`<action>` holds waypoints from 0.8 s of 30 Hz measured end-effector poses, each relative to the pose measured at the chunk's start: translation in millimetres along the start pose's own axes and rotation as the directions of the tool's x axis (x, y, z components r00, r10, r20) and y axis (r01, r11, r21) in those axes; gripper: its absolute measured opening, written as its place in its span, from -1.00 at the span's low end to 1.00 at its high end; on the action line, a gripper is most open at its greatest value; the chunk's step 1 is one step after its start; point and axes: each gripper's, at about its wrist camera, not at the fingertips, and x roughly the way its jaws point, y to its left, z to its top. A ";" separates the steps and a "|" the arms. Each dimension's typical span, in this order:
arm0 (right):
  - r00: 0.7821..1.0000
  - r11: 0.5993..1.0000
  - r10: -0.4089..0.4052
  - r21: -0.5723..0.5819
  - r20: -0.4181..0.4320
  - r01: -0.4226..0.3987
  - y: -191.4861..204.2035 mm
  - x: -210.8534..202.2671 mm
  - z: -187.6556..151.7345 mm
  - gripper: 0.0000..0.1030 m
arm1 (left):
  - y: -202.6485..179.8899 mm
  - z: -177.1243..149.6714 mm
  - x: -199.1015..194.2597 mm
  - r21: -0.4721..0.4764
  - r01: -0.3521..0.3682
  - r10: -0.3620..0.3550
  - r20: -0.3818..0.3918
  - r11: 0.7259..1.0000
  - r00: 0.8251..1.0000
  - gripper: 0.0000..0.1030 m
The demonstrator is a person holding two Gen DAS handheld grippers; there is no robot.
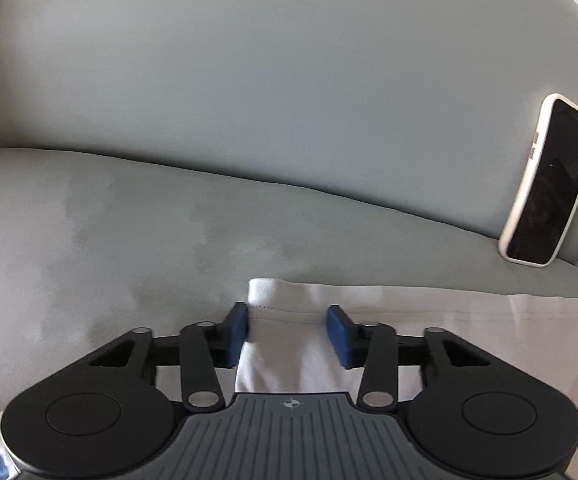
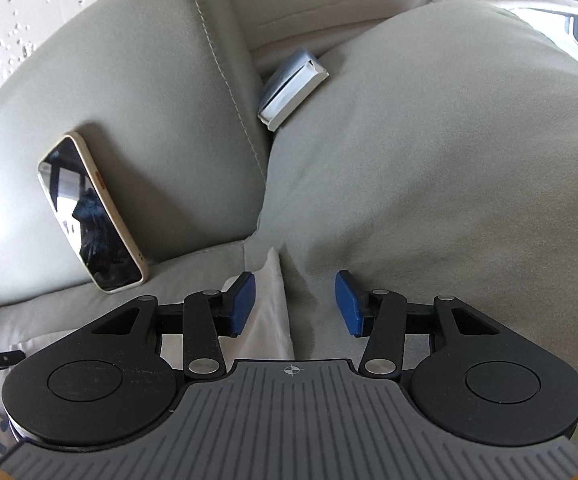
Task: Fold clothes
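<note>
The step in hand looks like taking the far edge of the white garment (image 1: 285, 344) at two corners, one for each gripper, so that it can be lifted and folded. To do this well, each gripper should go a little lower, until the hem sits deep between the pads, and only then close. It is better to catch the hem itself and not only a loose wrinkle, and not to pinch the sofa fabric under it. Both grips should be firm before any lifting, otherwise the edge will hang crooked.

The garment lies flat on the seat of the grey sofa (image 1: 129, 232), close to the backrest. In the left wrist view, the left gripper (image 1: 287, 330) has its jaws at a narrow to middle width, not yet closed. The stitched hem and the corner of the cloth are between the two blue pads (image 1: 339, 332); the left pad seems to touch the cloth edge, the right pad stands apart from it.

In the right wrist view, the right gripper (image 2: 295, 300) has its jaws at a middle width and holds nothing. A pointed corner of the garment (image 2: 271, 304) lies just beside its left pad, off centre. A phone (image 2: 93, 216) leans on the backrest nearby, so the grippers should keep away from it.
</note>
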 end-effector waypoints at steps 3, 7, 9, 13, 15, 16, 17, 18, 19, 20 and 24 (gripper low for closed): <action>1.000 1.000 0.004 -0.003 -0.014 -0.004 -3.3 4.1 2.6 -0.03 | 0.7 1.7 3.4 -0.004 -0.005 0.005 0.009 1.000 1.000 -0.39; 1.000 1.000 0.015 0.014 -0.010 -0.015 -5.6 3.3 4.6 -0.06 | -6.0 -5.1 -5.5 0.019 -0.036 0.035 0.047 0.999 0.998 -0.33; 0.999 1.000 0.009 0.009 0.052 -0.009 -3.0 -11.8 -0.1 -0.19 | -6.1 -13.0 -18.0 -0.023 -0.061 0.063 0.068 0.998 0.996 -0.18; 0.981 1.000 -0.002 0.015 0.195 -0.001 0.2 -71.2 -14.5 -0.13 | -1.3 -46.8 -88.4 -0.064 -0.011 0.021 0.164 0.998 0.986 0.06; 0.971 0.998 0.016 0.054 0.239 -0.030 -5.6 -115.4 -24.7 -0.11 | -0.8 -68.1 -131.6 -0.036 -0.003 0.010 0.190 0.999 0.982 0.17; 0.966 0.996 0.036 0.072 0.254 -0.056 -9.4 -140.5 -31.8 -0.08 | -0.6 -80.8 -154.2 -0.020 0.002 0.002 0.196 1.000 0.981 0.24; 0.961 0.993 0.055 0.089 0.270 -0.082 -13.4 -165.9 -39.4 0.00 | -0.4 -94.2 -177.3 -0.004 0.007 -0.006 0.200 1.000 0.980 0.26; 0.957 0.989 0.068 0.105 0.284 -0.101 -18.4 -192.2 -48.8 0.08 | -1.3 -108.1 -199.4 0.014 0.024 -0.026 0.206 1.000 0.978 0.32; 0.953 0.986 0.083 0.115 0.293 -0.121 -23.1 -214.5 -58.7 0.14 | -3.1 -124.6 -218.6 0.040 0.051 -0.058 0.205 0.998 0.977 0.39; 0.951 0.982 0.104 0.122 0.293 -0.145 -27.8 -237.8 -72.1 0.26 | -5.1 -142.0 -236.8 0.068 0.080 -0.092 0.202 0.994 0.975 0.41; 0.960 0.977 0.145 0.119 0.238 -0.176 -42.5 -299.9 -134.3 0.39 | -32.6 -225.1 -277.9 0.206 0.106 -0.146 0.193 0.973 0.970 0.51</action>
